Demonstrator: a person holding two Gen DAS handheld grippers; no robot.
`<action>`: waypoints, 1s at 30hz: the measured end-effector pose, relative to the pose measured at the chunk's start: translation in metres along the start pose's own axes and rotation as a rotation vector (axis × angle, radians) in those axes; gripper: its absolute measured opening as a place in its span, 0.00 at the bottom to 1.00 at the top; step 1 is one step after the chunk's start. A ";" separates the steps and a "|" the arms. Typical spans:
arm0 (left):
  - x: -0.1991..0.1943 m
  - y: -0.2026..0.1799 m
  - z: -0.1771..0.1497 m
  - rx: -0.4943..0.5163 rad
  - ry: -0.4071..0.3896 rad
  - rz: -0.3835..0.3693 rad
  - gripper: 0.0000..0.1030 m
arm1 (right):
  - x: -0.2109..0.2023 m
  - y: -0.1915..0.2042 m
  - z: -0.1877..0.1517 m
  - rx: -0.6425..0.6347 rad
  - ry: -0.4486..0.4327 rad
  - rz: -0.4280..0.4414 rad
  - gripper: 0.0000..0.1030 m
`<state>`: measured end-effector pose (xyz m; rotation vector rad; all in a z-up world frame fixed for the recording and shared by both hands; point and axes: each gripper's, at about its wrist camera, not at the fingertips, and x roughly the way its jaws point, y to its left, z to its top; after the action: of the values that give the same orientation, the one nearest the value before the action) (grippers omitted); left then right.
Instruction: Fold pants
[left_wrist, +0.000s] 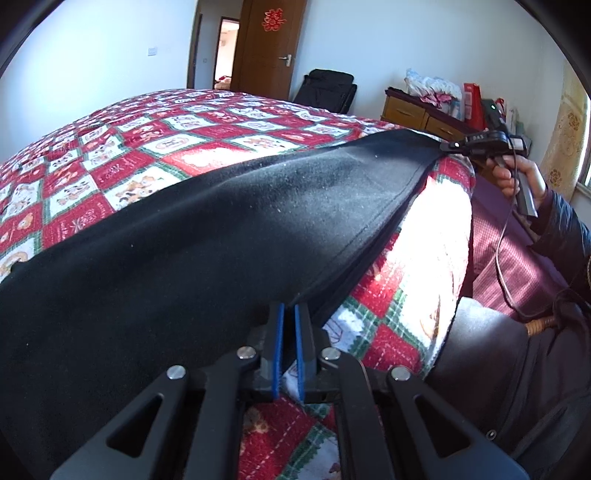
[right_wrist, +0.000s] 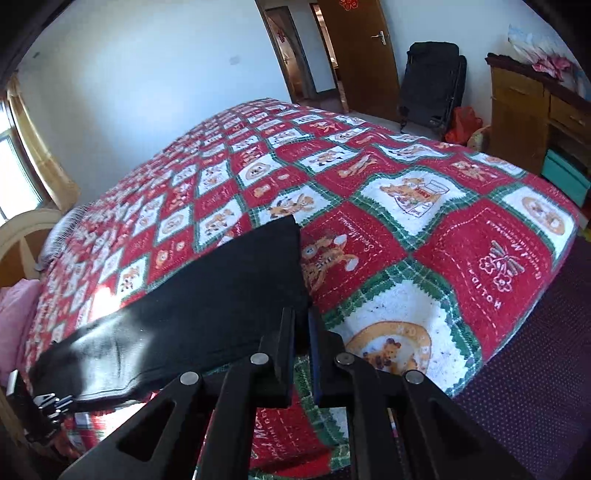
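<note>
**Both grippers clamped on the near edge of the pants**

Your left gripper (left_wrist: 289, 308) has its blue-padded fingers pressed together on the near hem edge of the black pants (left_wrist: 207, 229). The fabric runs from those fingertips away to the far right, where your right gripper (left_wrist: 456, 145) pinches the other end of the same edge. Your right hand (left_wrist: 517, 177) is wrapped around that gripper's handle, with a thin cable hanging down from it.

In the right wrist view, your right gripper (right_wrist: 303, 314) is closed at the corner of the pants (right_wrist: 207, 306), with the cloth edge caught between the tips. The pants lie as a long, flat black band on the patchwork quilt (right_wrist: 424, 206), along the side of the bed nearest you. The far end of the band reaches the left gripper (right_wrist: 50, 404), seen at the lower left.

The upper edge of the band lies flat on the quilt; the lower, gripped edge shows stacked layers of cloth along its length. A wooden dresser (left_wrist: 417, 114) and a dark folding chair (right_wrist: 432, 85) stand beyond the bed, by the door.
</note>
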<state>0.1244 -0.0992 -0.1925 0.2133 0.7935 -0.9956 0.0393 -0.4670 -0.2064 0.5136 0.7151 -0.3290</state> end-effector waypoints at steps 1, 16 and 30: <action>-0.002 0.001 0.001 -0.009 -0.005 0.005 0.06 | -0.004 0.000 0.001 0.010 -0.007 -0.007 0.16; -0.065 0.050 -0.003 -0.126 -0.123 0.140 0.40 | 0.022 0.204 -0.039 -0.459 0.026 0.235 0.59; -0.056 0.054 -0.048 -0.202 -0.088 0.071 0.47 | 0.073 0.300 -0.165 -0.797 0.298 0.207 0.52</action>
<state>0.1278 -0.0082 -0.1979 0.0233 0.7952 -0.8456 0.1388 -0.1365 -0.2632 -0.1312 0.9981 0.2396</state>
